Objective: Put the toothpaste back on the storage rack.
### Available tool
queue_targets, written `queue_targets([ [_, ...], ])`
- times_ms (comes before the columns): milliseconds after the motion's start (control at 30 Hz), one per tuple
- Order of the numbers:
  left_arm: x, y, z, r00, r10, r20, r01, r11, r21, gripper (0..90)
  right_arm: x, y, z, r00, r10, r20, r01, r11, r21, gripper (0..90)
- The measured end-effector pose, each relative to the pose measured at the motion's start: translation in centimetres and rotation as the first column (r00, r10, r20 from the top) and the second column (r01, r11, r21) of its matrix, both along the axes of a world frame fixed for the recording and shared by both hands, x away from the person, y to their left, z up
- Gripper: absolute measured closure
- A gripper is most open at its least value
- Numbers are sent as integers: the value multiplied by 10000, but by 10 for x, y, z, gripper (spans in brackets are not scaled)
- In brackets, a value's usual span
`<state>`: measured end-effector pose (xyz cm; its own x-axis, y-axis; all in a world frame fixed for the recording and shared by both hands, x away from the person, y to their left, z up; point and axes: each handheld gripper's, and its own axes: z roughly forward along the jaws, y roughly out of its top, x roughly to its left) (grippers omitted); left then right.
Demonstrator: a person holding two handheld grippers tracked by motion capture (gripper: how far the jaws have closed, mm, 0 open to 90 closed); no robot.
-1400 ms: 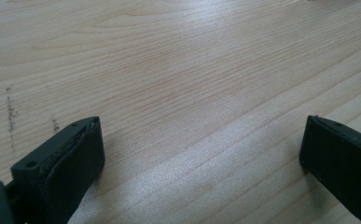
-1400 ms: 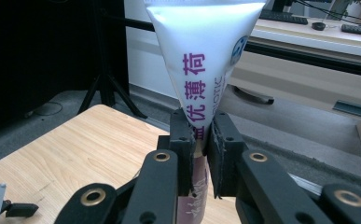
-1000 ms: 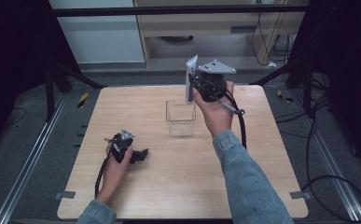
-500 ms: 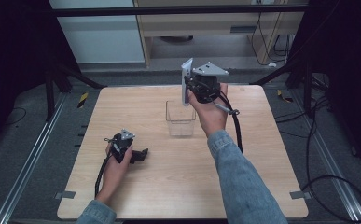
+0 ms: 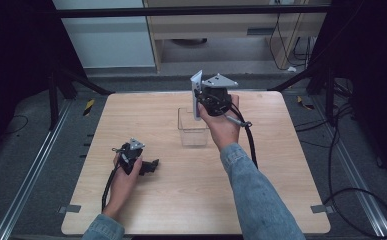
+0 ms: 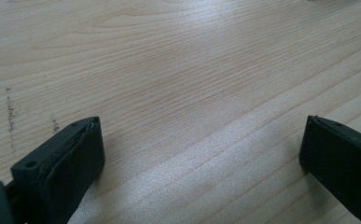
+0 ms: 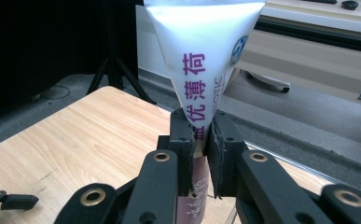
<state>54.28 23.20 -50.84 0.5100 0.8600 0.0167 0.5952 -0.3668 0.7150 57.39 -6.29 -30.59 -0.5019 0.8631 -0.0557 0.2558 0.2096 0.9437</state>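
Note:
My right gripper (image 5: pixel 200 101) is shut on a white tube (image 5: pixel 196 94) printed with purple characters. It holds the tube upright, flat crimped end up, just above the far right corner of a clear plastic box (image 5: pixel 193 131) standing mid-table. In the right gripper view the two black jaws (image 7: pixel 200 127) pinch the tube (image 7: pixel 201 51) at its narrow part, and its lower end is hidden behind them. My left gripper (image 5: pixel 150 165) rests on the wooden table (image 5: pixel 261 190) at the front left. Its jaws (image 6: pixel 201 135) stand wide open over bare wood (image 6: pixel 178 70).
Cables trail from both grippers across the tabletop. Dark stands and metal rails flank the table at left and right. A cabinet and floor cables lie beyond the far edge.
My right hand has sunk a little and shifted slightly left with the tube, bringing it closer to the clear box. The left hand has stayed put.

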Motion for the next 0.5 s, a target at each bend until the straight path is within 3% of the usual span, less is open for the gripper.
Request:
queue_targets([
  [500,0,0,0,10000,15,-8,-15,10000,-14,0,2,4,-26,9989,93,-455,-110,9992,-382,810],
])
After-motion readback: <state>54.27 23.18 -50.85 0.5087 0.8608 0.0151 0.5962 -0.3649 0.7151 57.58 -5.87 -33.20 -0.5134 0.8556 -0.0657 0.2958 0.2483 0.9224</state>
